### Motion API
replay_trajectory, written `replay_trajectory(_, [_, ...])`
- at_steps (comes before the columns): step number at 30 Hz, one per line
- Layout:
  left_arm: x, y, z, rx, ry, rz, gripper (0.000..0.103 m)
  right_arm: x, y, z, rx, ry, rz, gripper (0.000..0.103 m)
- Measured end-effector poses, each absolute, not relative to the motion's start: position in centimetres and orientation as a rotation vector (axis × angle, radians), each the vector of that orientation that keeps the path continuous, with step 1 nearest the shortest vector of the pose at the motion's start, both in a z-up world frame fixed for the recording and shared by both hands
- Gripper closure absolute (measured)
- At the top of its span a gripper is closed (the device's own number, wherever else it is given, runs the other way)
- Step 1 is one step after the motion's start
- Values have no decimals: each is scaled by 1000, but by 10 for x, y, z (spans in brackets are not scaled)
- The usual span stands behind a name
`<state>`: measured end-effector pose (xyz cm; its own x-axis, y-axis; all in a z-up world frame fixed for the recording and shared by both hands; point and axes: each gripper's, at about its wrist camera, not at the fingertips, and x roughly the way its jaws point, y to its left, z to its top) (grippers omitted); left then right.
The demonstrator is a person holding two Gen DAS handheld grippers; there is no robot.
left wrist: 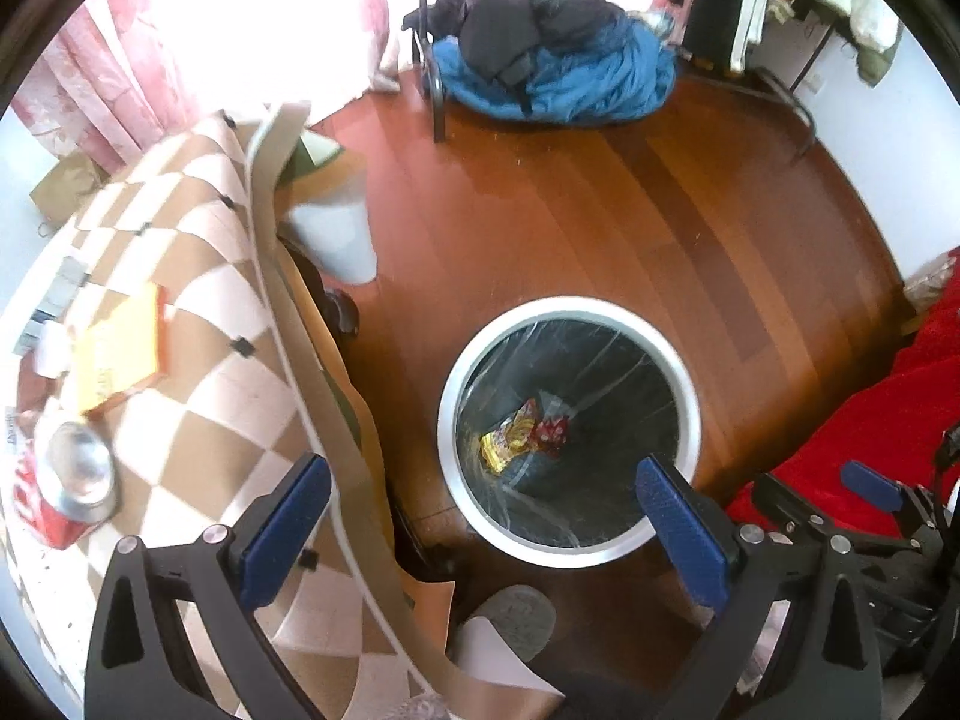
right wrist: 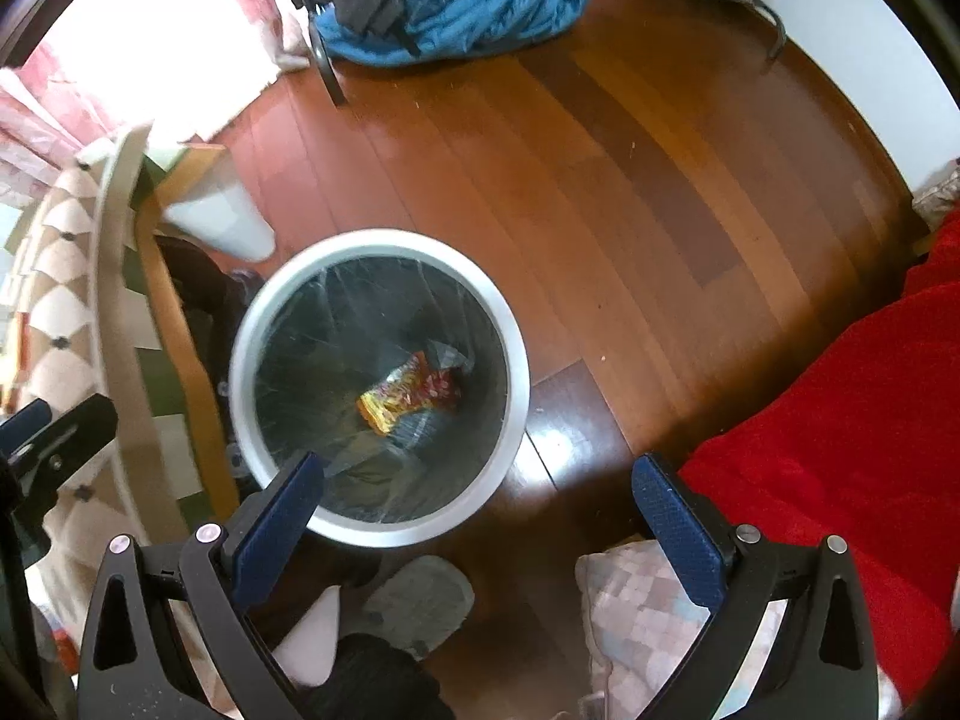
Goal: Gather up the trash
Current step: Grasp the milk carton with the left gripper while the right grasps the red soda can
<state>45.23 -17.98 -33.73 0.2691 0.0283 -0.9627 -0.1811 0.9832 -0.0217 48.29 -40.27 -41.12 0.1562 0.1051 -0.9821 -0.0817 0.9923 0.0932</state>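
A round trash bin (left wrist: 570, 546) with a pale rim and a clear plastic liner stands on the reddish wooden floor (left wrist: 600, 210), and a crumpled yellow-and-red snack wrapper (left wrist: 522, 435) lies at its bottom. The left gripper (left wrist: 489, 516) hangs above the bin's near rim with its blue-padded jaws spread wide and nothing between them; the right gripper (right wrist: 480, 516) is likewise released and empty, poised over the near edge of the bin (right wrist: 378, 534), where the wrapper (right wrist: 408, 396) shows again. To the left, a table under a tan-and-cream checkered cloth (left wrist: 198, 276) crowds close to the bin; on it sit a red soda can (left wrist: 66, 498) with a silver top and a yellow box (left wrist: 120, 354). The cloth's hem hangs down just beside the bin. A pale container (left wrist: 336, 240) stands on the floor beyond the table edge. A red blanket (right wrist: 840, 420) fills the right side, near the right gripper. At the far end of the floor, a blue-and-black heap of clothing (left wrist: 540, 72) lies beside a dark metal leg (left wrist: 435, 90). A grey slipper (right wrist: 420, 600) rests just below the bin.
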Motion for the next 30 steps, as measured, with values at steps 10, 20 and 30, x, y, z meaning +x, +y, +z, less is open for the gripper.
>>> replay_trajectory(10, [395, -171, -230, -118, 1119, 183, 0, 441, -402, -297, 129, 1238, 194, 0])
replay_trajectory(20, [292, -58, -178, -231, 979, 441, 0, 370, -303, -225, 85, 1154, 402, 0])
replay_trajectory(30, [175, 57, -297, -516, 1292, 722, 0, 310, -168, -307, -51, 1331, 581, 0])
